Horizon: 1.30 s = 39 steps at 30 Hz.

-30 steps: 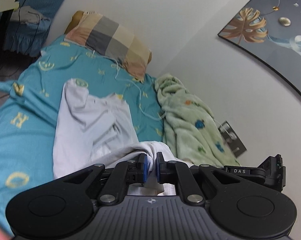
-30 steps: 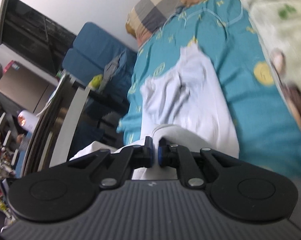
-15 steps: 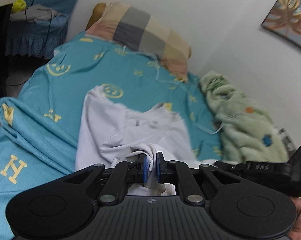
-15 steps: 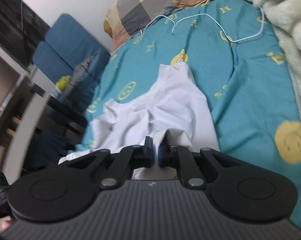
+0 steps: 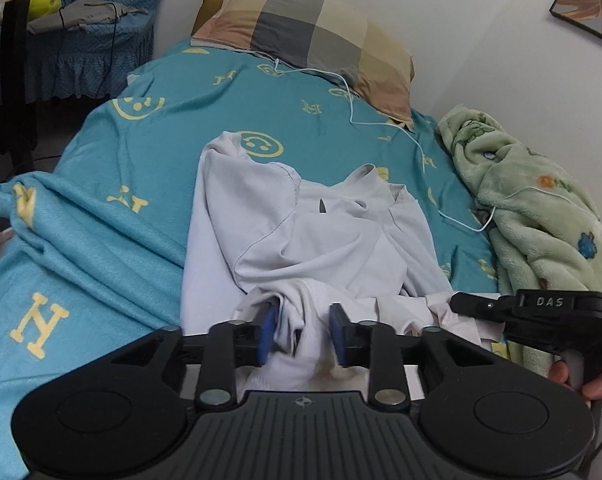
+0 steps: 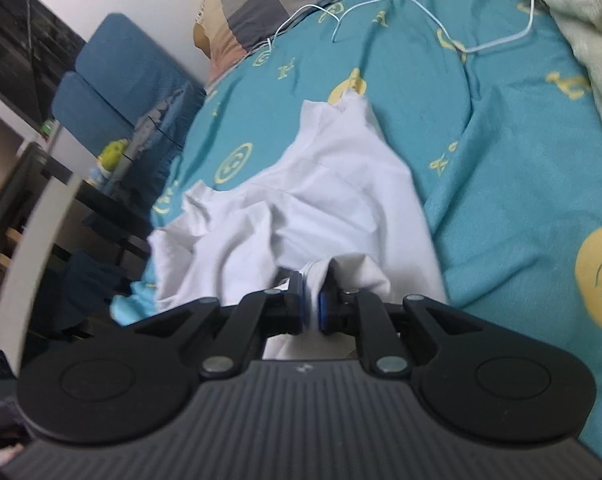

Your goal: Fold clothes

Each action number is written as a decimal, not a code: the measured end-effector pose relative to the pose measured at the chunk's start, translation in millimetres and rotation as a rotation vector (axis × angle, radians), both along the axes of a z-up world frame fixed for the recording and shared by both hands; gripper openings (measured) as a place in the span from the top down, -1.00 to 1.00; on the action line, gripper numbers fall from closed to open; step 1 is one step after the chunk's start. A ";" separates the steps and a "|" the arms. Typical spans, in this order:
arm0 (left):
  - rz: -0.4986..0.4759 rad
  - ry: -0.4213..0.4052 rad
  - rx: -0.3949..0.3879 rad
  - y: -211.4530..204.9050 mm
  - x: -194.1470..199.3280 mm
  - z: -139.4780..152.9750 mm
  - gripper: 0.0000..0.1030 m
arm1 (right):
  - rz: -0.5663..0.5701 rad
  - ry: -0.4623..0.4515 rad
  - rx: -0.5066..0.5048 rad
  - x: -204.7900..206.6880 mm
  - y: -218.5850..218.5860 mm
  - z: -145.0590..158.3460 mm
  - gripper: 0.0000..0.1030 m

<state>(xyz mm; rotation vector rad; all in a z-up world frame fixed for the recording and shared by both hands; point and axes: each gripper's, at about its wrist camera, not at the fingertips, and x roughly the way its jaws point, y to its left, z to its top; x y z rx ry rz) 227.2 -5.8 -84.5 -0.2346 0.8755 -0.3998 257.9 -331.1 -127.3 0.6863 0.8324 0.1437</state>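
Left gripper [image 5: 303,334] opening around white shirt [image 5: 301,236]; right gripper [image 6: 311,304] pinching its hem.

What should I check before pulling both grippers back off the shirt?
1. Left gripper letting go: ok, jaws opening, shirt fabric loose between them.
2. Right gripper released: not ok, pads pinch the shirt hem.
3. Shirt lying on the bed: ok.
4. Shirt flat: not ok, bunched and creased near the grippers.
5. White cable off the shirt: ok, it runs beyond the collar.
6. Green blanket apart from the shirt: cannot tell.
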 end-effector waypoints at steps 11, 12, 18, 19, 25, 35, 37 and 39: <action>0.021 -0.030 -0.046 15.2 -97.8 42.6 -0.57 | -0.104 -0.021 0.058 -64.3 -3.5 23.8 -0.42; 0.026 -0.015 -0.070 17.0 -106.1 41.7 -0.58 | -0.105 -0.016 0.053 -72.7 -2.9 26.7 -0.42; 0.102 0.140 -0.281 33.4 -135.7 14.9 -0.59 | -0.071 0.066 0.121 -118.7 4.8 29.5 -0.42; 0.124 0.178 -0.319 36.7 -135.8 5.7 -0.59 | -0.068 0.097 0.164 -123.4 5.1 23.6 -0.42; 0.201 0.370 -0.350 40.7 -124.1 -40.2 -0.58 | -0.163 0.365 0.370 -134.3 0.0 -33.9 -0.42; 0.367 0.395 -0.534 65.9 -117.3 -59.2 -0.54 | -0.303 0.255 0.439 -131.2 -9.4 -43.0 -0.26; 0.400 0.398 -0.588 72.5 -115.5 -64.1 -0.50 | -0.312 0.222 0.421 -131.7 -10.2 -39.6 0.03; 0.423 0.404 -0.613 76.5 -113.8 -68.9 -0.32 | -0.319 0.229 0.382 -129.7 -9.8 -39.8 0.40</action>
